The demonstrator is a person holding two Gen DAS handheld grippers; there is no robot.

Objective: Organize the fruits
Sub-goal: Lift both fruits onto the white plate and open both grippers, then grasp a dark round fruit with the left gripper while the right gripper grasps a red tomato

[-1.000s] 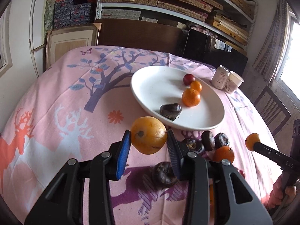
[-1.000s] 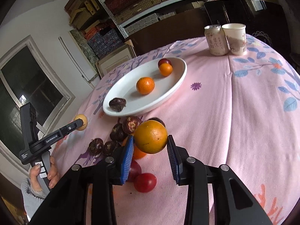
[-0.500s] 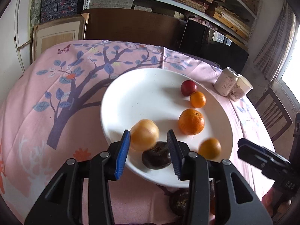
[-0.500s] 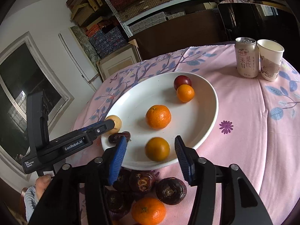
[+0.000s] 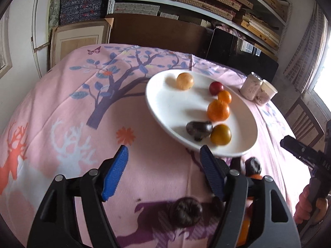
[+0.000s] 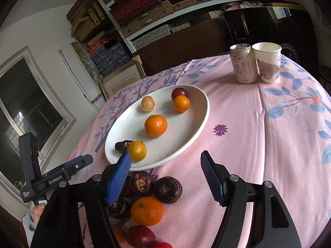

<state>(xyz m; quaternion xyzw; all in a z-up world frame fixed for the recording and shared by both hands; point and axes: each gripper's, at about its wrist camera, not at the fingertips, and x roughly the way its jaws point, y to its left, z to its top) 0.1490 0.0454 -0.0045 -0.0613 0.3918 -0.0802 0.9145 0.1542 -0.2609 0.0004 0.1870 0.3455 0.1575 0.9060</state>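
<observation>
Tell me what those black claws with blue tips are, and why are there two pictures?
They are grabbing tools, one in each of a person's hands. Each carries a camera looking along its two fingers, so you get two pictures of one table. In the left picture the left gripper is in front; in the right picture, the right gripper. Both have just been opening, and nothing sits between their fingers now. On the pink cloth a white plate holds six fruits: oranges, a red plum, a pale one and a dark one. More dark fruits, an orange and red ones wait beside the plate. A can and cup stand behind.
</observation>
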